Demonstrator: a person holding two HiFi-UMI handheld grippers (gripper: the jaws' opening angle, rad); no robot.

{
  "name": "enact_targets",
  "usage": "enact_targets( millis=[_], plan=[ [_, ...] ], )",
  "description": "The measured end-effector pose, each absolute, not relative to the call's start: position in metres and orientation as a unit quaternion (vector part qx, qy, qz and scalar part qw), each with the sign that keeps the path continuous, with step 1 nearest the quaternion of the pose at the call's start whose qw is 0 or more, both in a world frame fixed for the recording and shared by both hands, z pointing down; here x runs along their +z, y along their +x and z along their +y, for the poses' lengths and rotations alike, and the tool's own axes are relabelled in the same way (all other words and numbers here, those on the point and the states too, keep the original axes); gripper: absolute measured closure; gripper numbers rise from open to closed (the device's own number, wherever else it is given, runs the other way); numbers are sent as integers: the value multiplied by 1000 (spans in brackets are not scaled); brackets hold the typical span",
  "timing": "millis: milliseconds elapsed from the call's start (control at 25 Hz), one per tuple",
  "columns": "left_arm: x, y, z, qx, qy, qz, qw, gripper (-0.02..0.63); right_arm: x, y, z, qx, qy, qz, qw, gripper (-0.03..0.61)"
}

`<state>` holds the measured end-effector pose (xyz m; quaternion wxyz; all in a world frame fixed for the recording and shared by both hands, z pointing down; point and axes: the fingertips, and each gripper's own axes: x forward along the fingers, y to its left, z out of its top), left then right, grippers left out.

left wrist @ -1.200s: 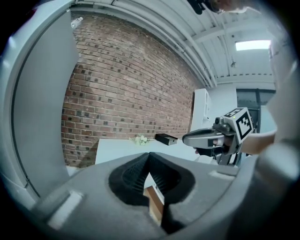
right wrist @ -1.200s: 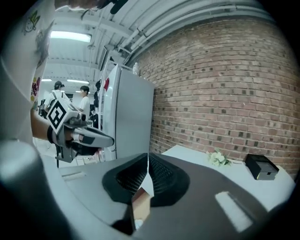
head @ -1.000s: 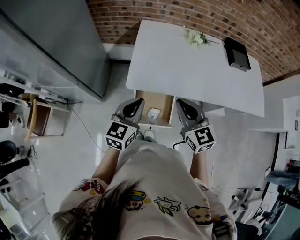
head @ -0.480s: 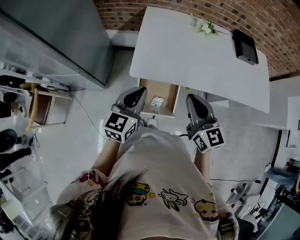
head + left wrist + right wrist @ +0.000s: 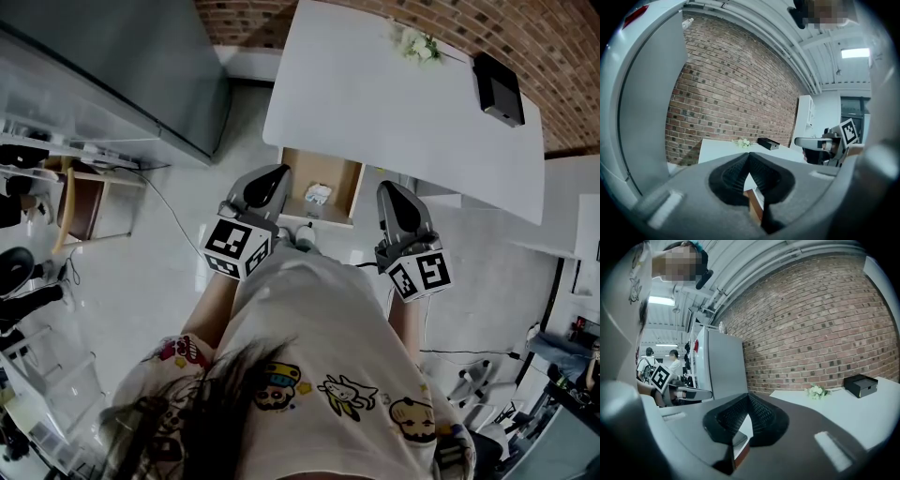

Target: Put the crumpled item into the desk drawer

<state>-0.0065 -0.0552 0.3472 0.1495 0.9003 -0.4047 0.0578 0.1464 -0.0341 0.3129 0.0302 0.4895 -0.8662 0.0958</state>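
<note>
The crumpled white item lies inside the open wooden drawer, which sticks out from under the white desk. My left gripper hangs just left of the drawer's front with its jaws together and nothing in them. Just right of the drawer, my right gripper is likewise shut and empty. In the left gripper view the left gripper has its tips meeting, with a drawer corner below. The right gripper view shows the right gripper shut too.
A tall grey cabinet stands left of the desk. On the desk's far side lie a small flower bunch and a black box against a brick wall. A wooden stool is at far left. People stand far behind.
The head view has shifted, so the desk and drawer sit a little higher in the picture. Both grippers stay beside the drawer, shut. The right gripper has rolled slightly.
</note>
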Motion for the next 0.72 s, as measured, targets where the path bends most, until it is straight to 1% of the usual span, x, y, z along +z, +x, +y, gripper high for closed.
enact_targets(
  millis=[720],
  plan=[
    [343, -14, -53, 57, 908, -392, 137, 615, 316, 136, -36, 104, 483, -869, 41, 569]
  ],
)
